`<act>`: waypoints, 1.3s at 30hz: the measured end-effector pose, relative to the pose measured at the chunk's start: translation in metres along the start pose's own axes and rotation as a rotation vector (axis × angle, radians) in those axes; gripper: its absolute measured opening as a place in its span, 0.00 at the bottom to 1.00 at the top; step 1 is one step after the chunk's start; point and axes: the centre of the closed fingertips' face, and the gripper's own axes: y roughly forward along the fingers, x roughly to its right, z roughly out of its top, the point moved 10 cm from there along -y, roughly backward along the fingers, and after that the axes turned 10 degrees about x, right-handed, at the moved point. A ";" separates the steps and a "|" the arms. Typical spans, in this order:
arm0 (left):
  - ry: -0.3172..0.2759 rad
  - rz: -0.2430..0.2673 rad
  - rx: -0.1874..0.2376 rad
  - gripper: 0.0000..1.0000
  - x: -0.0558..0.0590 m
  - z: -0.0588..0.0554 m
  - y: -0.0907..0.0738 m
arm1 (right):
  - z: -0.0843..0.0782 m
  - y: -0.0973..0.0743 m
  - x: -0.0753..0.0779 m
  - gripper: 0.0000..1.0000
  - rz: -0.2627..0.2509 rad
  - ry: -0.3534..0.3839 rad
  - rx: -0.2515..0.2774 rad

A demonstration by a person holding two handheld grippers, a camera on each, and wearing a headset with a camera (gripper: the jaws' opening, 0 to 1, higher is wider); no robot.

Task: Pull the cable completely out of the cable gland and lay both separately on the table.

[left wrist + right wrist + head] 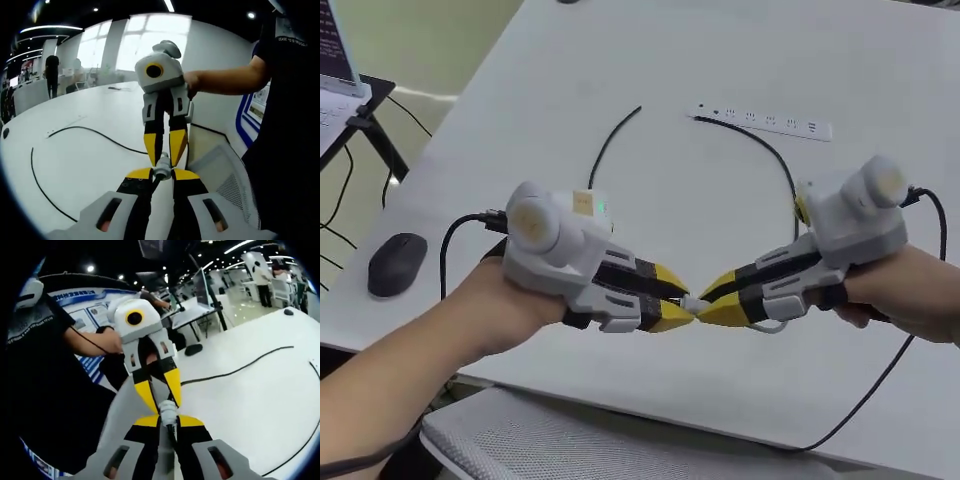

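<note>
A broad white table (700,60) is taking up most of the head view, with a grey mesh chair seat (570,440) showing at 6 o'clock below its near edge. Above that edge the person is holding the two tools tip to tip, off the tabletop. The left gripper (686,306), grey and black with yellow-tipped jaws, is reaching in from 9 o'clock. The right gripper (708,303), of the same build, is reaching in from 3 o'clock.

Two long black leads (772,158) are lying in loose curves on the table at 12 o'clock from the tips. I cannot tell whether either one belongs to the gland. A flat white power strip (765,121) is sitting just beyond them at 1 o'clock. A black computer mouse (397,263) is resting at 9 o'clock, well apart from the tools.

The small whitish plastic cable gland (694,302) is hanging in the air between the two sets of tips. The jaws of the left gripper are pressing together on one end of it, and the jaws of the right gripper are pinching the opposite end. In the right gripper view, a thin dark cable (172,432) is running from the cable gland back between that gripper's own jaws, so it is not out of the gland yet.
</note>
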 end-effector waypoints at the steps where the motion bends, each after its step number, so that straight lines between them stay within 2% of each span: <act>1: -0.007 0.003 -0.003 0.14 -0.001 -0.001 0.000 | 0.001 0.001 -0.001 0.07 -0.012 -0.031 -0.011; 3: -0.013 0.007 -0.007 0.14 -0.002 -0.002 -0.001 | 0.003 0.003 -0.005 0.07 -0.039 -0.107 -0.040; 4: -0.016 0.008 -0.010 0.14 -0.002 -0.002 -0.001 | 0.003 0.004 -0.006 0.07 -0.043 -0.119 -0.045; 7: -0.035 0.017 -0.016 0.15 -0.003 -0.003 -0.002 | 0.005 0.008 -0.012 0.07 -0.091 -0.254 -0.086; 10: -0.083 0.028 -0.006 0.15 -0.004 -0.004 -0.004 | 0.005 0.009 -0.018 0.07 -0.141 -0.372 -0.107; 11: -0.117 0.028 0.000 0.15 -0.004 -0.004 -0.004 | 0.005 0.010 -0.022 0.07 -0.155 -0.425 -0.116; 12: -0.119 0.026 0.001 0.15 -0.004 -0.005 -0.004 | 0.003 0.010 -0.023 0.07 -0.171 -0.433 -0.120; 14: -0.129 0.030 0.011 0.15 -0.003 -0.005 -0.005 | 0.003 0.010 -0.028 0.07 -0.205 -0.500 -0.127; 18: -0.200 0.036 0.010 0.15 -0.002 -0.007 -0.005 | -0.003 0.012 -0.035 0.07 -0.252 -0.563 -0.125; 20: -0.191 0.035 0.013 0.15 -0.002 -0.007 -0.005 | -0.005 0.012 -0.037 0.07 -0.275 -0.623 -0.119; 22: -0.203 0.037 0.011 0.15 -0.002 -0.006 -0.005 | -0.007 0.013 -0.039 0.07 -0.290 -0.625 -0.111; 26: -0.182 0.040 0.011 0.15 0.000 -0.007 -0.004 | -0.008 0.011 -0.035 0.08 -0.301 -0.589 -0.087; 29: -0.189 0.039 0.012 0.15 0.001 -0.007 -0.004 | -0.008 0.010 -0.035 0.08 -0.289 -0.582 -0.079; 33: -0.169 0.035 0.011 0.15 0.002 -0.006 -0.004 | -0.008 0.008 -0.032 0.09 -0.282 -0.529 -0.062; 36: -0.159 0.036 0.009 0.15 0.002 -0.005 -0.004 | -0.008 0.006 -0.031 0.19 -0.254 -0.459 -0.024; 39: -0.148 0.035 0.013 0.15 0.003 -0.005 -0.005 | -0.012 0.002 -0.028 0.24 -0.193 -0.287 -0.004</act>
